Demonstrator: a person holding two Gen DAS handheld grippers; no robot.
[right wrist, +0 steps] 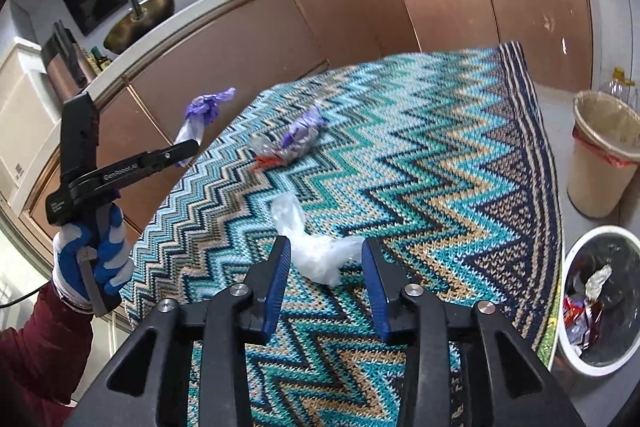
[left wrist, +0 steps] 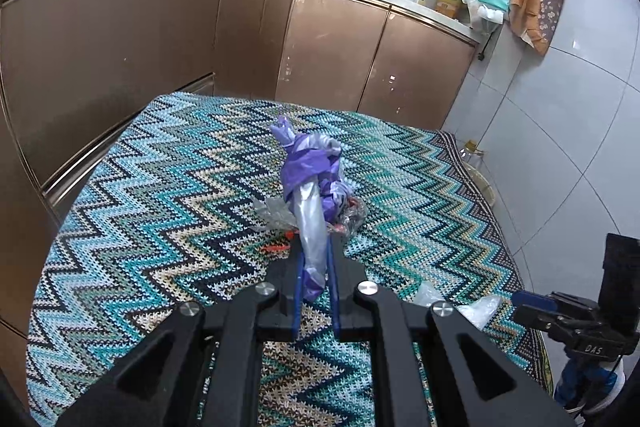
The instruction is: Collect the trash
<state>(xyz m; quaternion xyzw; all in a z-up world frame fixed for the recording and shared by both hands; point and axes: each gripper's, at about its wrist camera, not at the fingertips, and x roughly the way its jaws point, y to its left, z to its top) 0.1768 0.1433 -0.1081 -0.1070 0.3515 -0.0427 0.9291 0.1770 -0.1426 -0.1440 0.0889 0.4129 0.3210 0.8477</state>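
My left gripper (left wrist: 316,255) is shut on a purple and white plastic bag (left wrist: 308,187) and holds it up above the table; it also shows in the right wrist view (right wrist: 200,119), raised at the left. My right gripper (right wrist: 325,251) is open, its blue fingers on either side of a crumpled clear plastic wrap (right wrist: 316,251) on the zigzag tablecloth (right wrist: 440,167). A clear wrapper with purple and red bits (right wrist: 292,143) lies farther back on the table, seen behind the bag in the left wrist view (left wrist: 348,215).
A white bin with a black liner and trash (right wrist: 600,307) stands on the floor at the right of the table. A beige bin with a red-edged liner (right wrist: 604,155) stands behind it. Brown kitchen cabinets (left wrist: 160,39) run along the far side.
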